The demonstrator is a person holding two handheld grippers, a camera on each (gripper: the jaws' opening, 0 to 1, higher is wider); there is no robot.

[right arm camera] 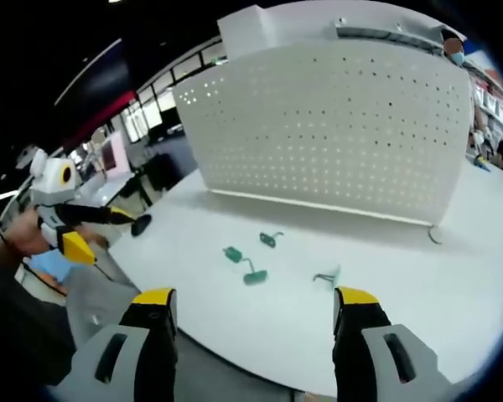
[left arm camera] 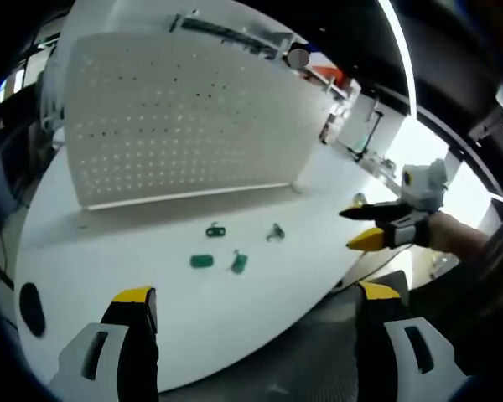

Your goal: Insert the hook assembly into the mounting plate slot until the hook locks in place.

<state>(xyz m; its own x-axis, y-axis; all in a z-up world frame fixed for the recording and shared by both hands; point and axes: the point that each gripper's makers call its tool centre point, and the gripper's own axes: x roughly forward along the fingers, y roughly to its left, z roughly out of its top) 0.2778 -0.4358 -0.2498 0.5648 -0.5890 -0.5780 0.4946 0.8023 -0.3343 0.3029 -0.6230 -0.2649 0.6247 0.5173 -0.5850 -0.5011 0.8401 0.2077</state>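
Left gripper view: left gripper hangs spread wide, holding nothing. Tiny green hook parts sit ahead on the white table, too small to identify, before the pegboard.

Right gripper view: right gripper also gapes unloaded; same green bits ahead, fuzzy.

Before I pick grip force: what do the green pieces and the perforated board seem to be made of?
The green pieces look like moulded plastic: uniform matte colour, no glint. The perforated board looks like white painted sheet metal or plastic, smooth with regular holes; I can't tell which. The small hook looks like grey metal.
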